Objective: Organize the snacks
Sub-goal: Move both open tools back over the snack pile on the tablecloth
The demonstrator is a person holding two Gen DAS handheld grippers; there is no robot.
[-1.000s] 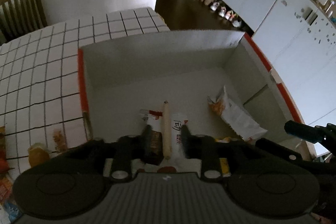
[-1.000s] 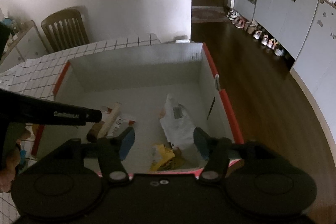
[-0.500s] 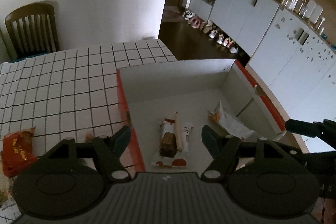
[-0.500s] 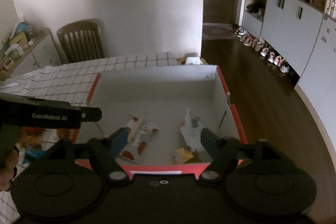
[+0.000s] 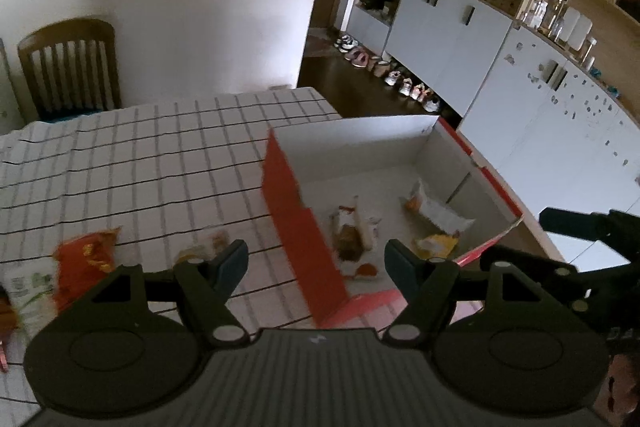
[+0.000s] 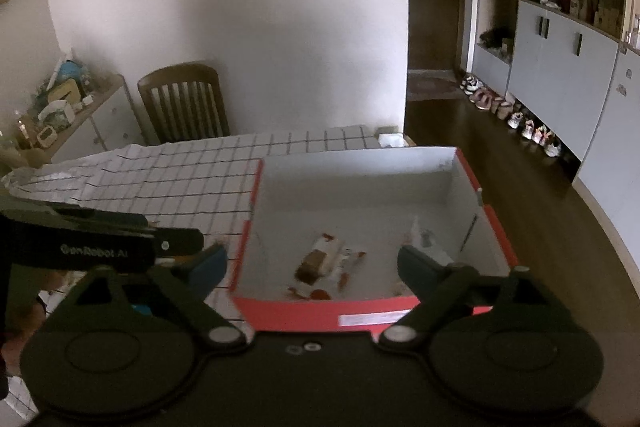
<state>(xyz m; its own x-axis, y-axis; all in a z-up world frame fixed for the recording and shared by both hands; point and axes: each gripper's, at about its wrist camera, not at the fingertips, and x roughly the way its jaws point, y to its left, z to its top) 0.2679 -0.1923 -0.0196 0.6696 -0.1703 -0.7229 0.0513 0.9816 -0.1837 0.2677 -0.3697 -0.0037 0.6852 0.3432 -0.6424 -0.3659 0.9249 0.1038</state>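
A red box with a white inside [image 5: 308, 239] [image 6: 360, 311] stands at the right end of the checked table. In it lie a brown and white snack bar pack [image 5: 354, 235] [image 6: 320, 261], a white bag [image 5: 438, 213] [image 6: 424, 239] and a yellow packet [image 5: 436, 245]. My left gripper [image 5: 316, 265] is open and empty, raised over the box's left wall. My right gripper [image 6: 310, 267] is open and empty, held back above the box's near wall. An orange snack bag [image 5: 86, 253] and a small pale snack [image 5: 208, 245] lie on the table left of the box.
A white and green packet [image 5: 28, 293] lies at the table's left edge. A wooden chair [image 5: 68, 67] [image 6: 184, 103] stands behind the table. A side cabinet with clutter [image 6: 60, 107] is at far left. Tall cupboards and shoes [image 6: 516, 111] line the floor to the right.
Both grippers have pulled up and back from the box. The left one, shut over the snack bar pack a second ago, opened, left it in the box and swung left.
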